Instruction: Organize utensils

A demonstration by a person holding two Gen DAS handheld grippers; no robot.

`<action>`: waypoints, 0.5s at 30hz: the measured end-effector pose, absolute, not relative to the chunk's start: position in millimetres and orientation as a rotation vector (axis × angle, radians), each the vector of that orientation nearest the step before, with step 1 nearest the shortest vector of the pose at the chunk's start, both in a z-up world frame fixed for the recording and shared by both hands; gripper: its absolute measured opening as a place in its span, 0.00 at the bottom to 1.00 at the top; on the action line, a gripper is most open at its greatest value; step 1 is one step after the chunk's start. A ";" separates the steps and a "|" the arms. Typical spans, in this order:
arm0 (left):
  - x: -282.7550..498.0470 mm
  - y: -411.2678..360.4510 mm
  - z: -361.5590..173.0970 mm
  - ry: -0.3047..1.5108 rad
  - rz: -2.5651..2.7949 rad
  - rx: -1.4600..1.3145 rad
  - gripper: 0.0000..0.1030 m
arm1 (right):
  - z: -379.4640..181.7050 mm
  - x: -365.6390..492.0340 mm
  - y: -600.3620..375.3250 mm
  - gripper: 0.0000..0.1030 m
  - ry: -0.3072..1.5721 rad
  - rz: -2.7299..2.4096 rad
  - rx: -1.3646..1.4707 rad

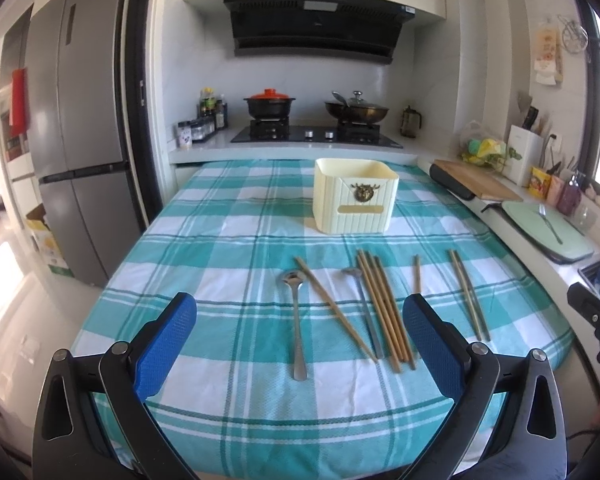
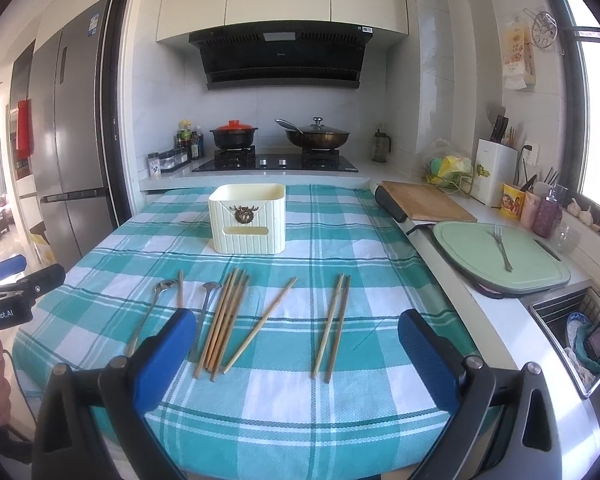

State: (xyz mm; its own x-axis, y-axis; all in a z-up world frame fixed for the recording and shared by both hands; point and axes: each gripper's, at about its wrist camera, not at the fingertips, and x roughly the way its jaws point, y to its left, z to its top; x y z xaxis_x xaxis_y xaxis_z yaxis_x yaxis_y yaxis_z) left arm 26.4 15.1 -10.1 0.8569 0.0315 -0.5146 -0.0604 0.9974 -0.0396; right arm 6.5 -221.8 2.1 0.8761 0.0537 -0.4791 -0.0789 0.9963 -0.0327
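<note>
My worry is the tight bundle of chopsticks (image 1: 384, 308): they lie touching, with the second spoon (image 1: 364, 304) pressed along their left side, so closing on one stick could drag its neighbours or roll them across the checked cloth (image 1: 220, 240). I also judge that the thin, flat sticks could slip from the pads, and that a long stick could catch the rim of the cream holder (image 1: 356, 200) on the way in.

Both tools are spread wide and hold nothing. The left tool (image 1: 300, 332) hangs above the near edge of the bench, with the long spoon (image 1: 296, 320) and a slanted chopstick (image 1: 336, 308) lying ahead between its fingers, the bundle near its right finger. The right tool (image 2: 296, 344) frames a separate pair of chopsticks (image 2: 332, 328) and a single angled stick (image 2: 260, 324). The holder stands beyond all of them, well apart from both tools.
</note>
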 end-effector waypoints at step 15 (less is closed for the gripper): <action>32.4 15.4 -12.9 0.546 0.050 -0.049 1.00 | -0.6 11.0 -224.2 0.99 0.498 0.064 -0.041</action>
